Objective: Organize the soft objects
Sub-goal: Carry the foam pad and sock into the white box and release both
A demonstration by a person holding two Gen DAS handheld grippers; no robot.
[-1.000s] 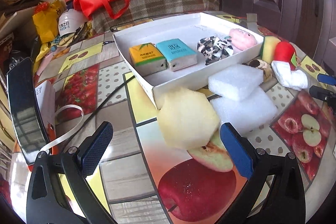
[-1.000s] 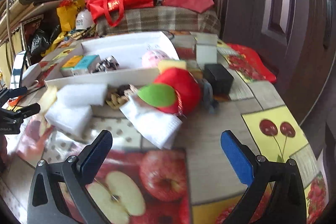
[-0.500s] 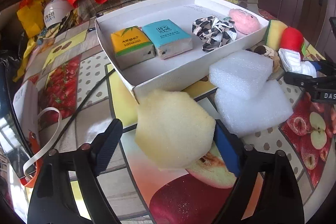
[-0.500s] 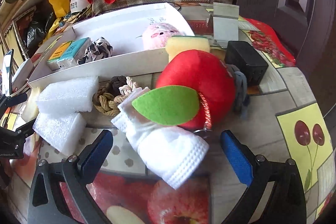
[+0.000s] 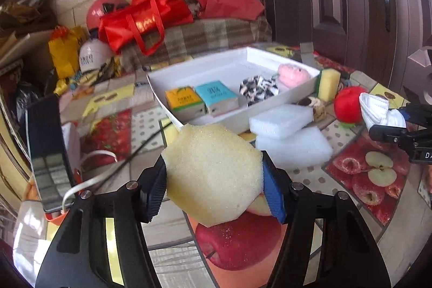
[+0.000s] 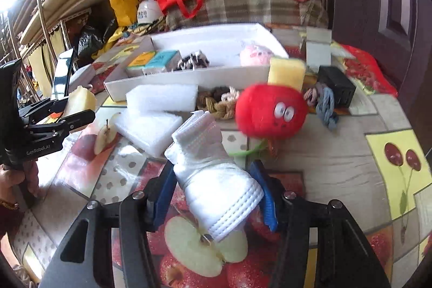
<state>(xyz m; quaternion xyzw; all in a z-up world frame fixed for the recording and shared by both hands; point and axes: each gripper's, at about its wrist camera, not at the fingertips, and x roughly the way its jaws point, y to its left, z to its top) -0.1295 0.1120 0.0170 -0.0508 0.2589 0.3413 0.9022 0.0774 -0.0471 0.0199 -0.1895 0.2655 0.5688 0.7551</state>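
Yellow foam sponge (image 5: 213,174), one piece, clamped between the pads of the left hand-held gripper (image 5: 214,185) and raised above the fruit-print desk (image 5: 372,209), short of the near wall of the white tray (image 5: 237,64). White folded cloth (image 6: 213,174), one piece, pinched by the right hand-held gripper (image 6: 216,190) and lifted just clear of the desk, beside the red plush apple (image 6: 271,112). Items already in the tray, four: one yellow tissue pack (image 5: 185,101), one teal tissue pack (image 5: 220,97), one black-and-white patterned fabric piece (image 5: 257,88), one pink plush (image 5: 293,73). Items left loose on the desk: two white foam blocks (image 5: 286,136), one stacked on the other just outside the tray's front wall; one braided rope bundle (image 6: 216,100), brown and cream, touching the upper block; one yellow-and-green scouring sponge (image 6: 286,70) leaning at the tray's corner; one red plush apple; one grey-blue braided cord (image 6: 325,104) next to a black box (image 6: 337,84). Progress, as judged: roughly a third done, with four pieces stowed, two in hand and about six waiting. Next step, as judged: carry both held pieces over the tray wall into its open middle and far end. Non-task items: one dark phone (image 5: 44,147) standing at the desk's left edge.
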